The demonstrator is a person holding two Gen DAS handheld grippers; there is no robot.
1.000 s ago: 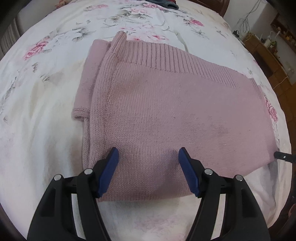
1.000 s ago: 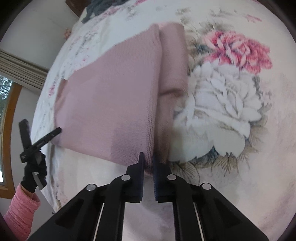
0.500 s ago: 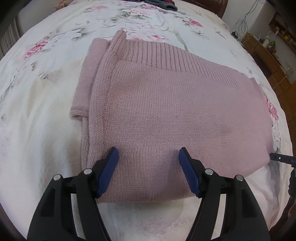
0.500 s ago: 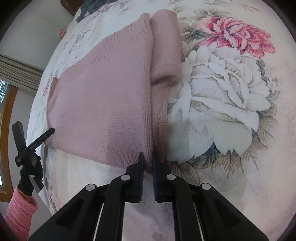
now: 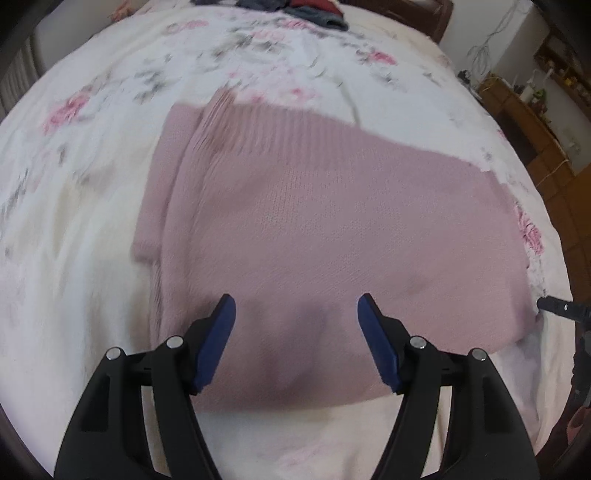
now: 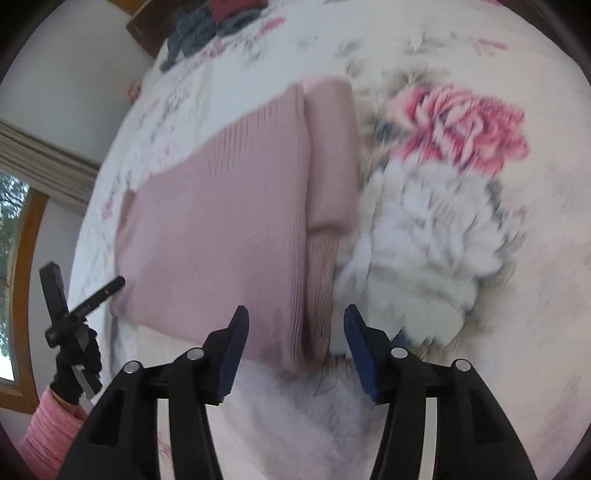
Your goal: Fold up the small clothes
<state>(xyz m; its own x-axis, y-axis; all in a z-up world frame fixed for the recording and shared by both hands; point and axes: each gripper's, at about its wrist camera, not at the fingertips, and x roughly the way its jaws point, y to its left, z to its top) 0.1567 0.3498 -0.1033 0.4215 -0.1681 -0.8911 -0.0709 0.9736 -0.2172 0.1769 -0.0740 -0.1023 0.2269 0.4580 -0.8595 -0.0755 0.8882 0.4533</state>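
two grippers with black arms and blue pads frame a folded dusty-pink knitted sweater (image 5: 332,229) that lies flat on a white bedspread printed with pink roses and grey leaves (image 5: 74,206). the left gripper (image 5: 295,314) stands with its jaws spread wide, holding nothing, its pads poised over the near part of the sweater; whether they touch the knit cannot be told. in the right wrist view the right gripper (image 6: 295,325) is also parted wide and empty, its fingers straddling the near corner of the sweater (image 6: 221,229), where a folded sleeve shows as a narrower strip along the right edge. the ribbed hem runs along the far side. at the left of that view a black-gloved hand with a pink ribbed cuff (image 6: 75,363) holds the other gripper beside the sweater's left edge. a heap of dark grey and red clothes (image 6: 210,26) sits at the far end of the bed, well apart. both views are blurred.
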